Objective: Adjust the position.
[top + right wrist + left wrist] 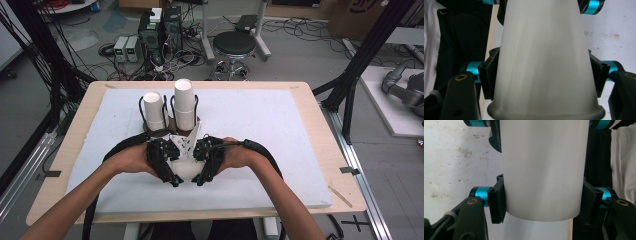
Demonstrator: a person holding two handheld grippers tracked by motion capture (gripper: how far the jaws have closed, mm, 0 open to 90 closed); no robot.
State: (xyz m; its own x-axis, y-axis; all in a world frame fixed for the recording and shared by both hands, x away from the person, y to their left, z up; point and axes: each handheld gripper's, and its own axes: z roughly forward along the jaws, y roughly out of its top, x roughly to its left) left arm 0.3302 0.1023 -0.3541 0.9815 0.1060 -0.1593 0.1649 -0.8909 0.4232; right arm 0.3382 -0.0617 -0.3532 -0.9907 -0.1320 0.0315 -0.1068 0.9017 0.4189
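Observation:
A white paper cup (188, 172) lies level above the mat between both grippers. My left gripper (174, 182) comes at it from the left and is shut on it; in the left gripper view the pads (498, 200) press the cup wall (542, 170) on both sides. My right gripper (200, 181) meets it from the right. In the right gripper view its pads (489, 77) sit against the tapered cup (544, 57), whose rolled rim is nearest the camera.
Behind the hands, a dark wire holder (156, 131) carries a short white cup (154, 110) and a taller stack of cups (184, 104). A white foam mat (265, 135) covers the wooden table (327, 150). Free mat lies to the left and right.

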